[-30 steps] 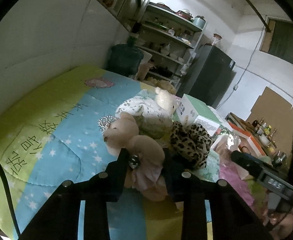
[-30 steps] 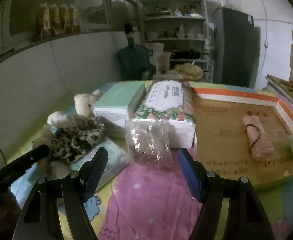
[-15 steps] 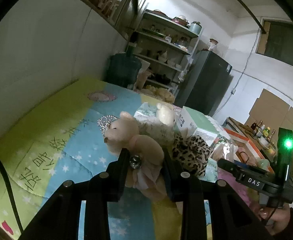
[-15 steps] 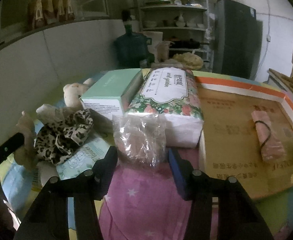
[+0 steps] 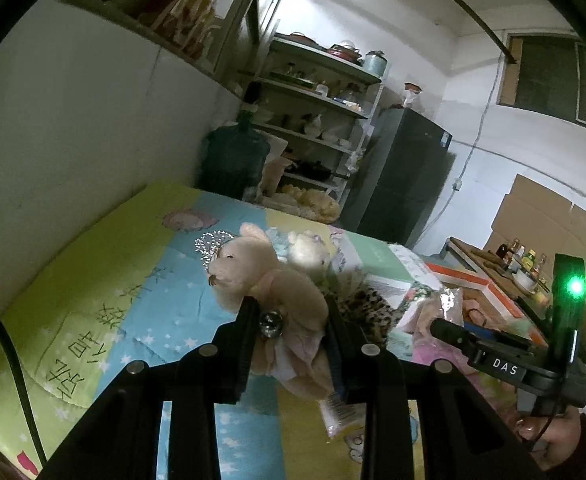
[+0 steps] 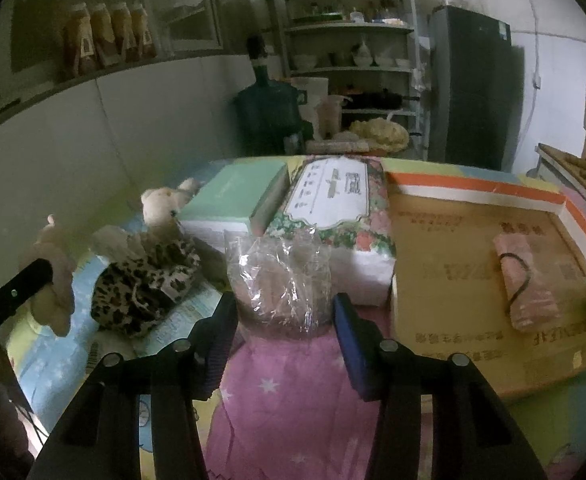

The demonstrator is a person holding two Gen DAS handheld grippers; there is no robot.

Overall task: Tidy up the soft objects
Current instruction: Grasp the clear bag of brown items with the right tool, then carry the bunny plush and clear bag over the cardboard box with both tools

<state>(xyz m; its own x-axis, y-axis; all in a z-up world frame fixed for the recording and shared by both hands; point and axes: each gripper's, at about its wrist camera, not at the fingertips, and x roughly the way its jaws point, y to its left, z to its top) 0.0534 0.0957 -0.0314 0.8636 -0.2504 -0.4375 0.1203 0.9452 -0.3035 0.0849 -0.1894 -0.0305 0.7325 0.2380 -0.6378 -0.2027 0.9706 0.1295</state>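
We are finding the left tool (image 5: 291,316) clamping the pink plush bear (image 5: 269,280); the right tool (image 6: 285,312) is standing apart, straddling the clear plastic bag (image 6: 281,280).

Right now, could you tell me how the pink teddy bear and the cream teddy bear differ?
The pink teddy bear is clamped between the left gripper fingers and lifted; the cream teddy bear lies on the bedspread. The pink one is free of the pile; the cream one leans against the leopard-print plush. Both are small soft toys.
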